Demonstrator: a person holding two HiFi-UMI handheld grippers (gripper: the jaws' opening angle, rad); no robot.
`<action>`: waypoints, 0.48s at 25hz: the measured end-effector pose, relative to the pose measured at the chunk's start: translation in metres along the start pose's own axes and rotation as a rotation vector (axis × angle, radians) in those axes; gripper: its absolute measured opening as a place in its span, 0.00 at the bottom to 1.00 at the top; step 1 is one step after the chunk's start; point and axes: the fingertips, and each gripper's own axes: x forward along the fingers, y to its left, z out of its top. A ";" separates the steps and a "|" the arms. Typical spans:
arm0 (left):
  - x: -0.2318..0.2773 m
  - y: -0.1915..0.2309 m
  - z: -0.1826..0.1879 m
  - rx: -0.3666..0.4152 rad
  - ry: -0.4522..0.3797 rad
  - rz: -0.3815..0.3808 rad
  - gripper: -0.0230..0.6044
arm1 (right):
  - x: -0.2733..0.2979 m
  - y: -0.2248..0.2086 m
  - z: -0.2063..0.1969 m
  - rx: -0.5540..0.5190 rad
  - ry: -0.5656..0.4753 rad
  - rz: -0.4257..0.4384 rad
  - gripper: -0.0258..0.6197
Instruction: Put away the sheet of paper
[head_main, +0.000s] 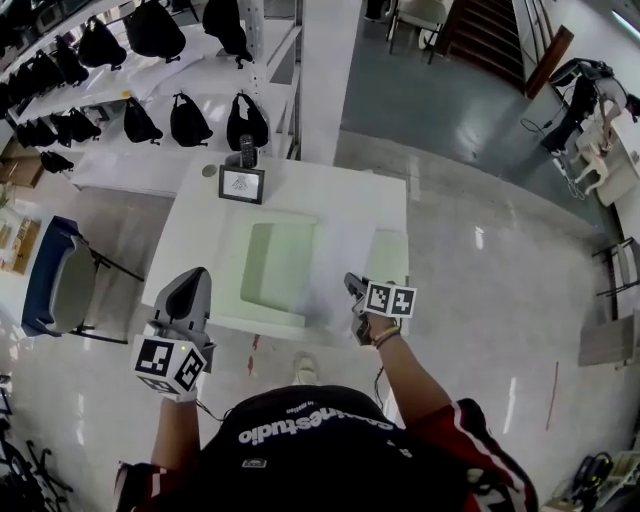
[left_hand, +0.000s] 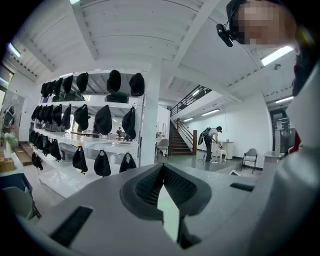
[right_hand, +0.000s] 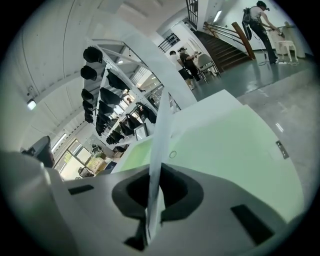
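Sheet of paper (right_hand: 162, 127) clamped between right tongs (right_hand: 152, 189) (edge-on, rising past tips).

A thin white sheet of paper (right_hand: 161, 135), seen edge-on and upright, is pinched in the right gripper (right_hand: 156, 190) beside a pale green tray (head_main: 262, 300).

Seen edge-on in the right tool (right_hand: 155, 175), the sheet of paper (right_hand: 162, 125) barely shows its faces.

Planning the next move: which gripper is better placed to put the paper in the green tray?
Probably right: the right gripper grips the sheet of paper by the green tray; the left gripper is shut, empty.
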 end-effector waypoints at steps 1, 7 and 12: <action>-0.001 0.002 -0.001 -0.002 0.003 0.007 0.05 | 0.004 -0.001 -0.003 0.007 0.009 0.000 0.04; -0.006 0.012 -0.008 -0.004 0.018 0.044 0.05 | 0.030 -0.009 -0.012 0.015 0.060 -0.003 0.04; -0.012 0.025 -0.008 -0.012 0.025 0.080 0.05 | 0.047 -0.005 -0.016 0.015 0.098 0.001 0.04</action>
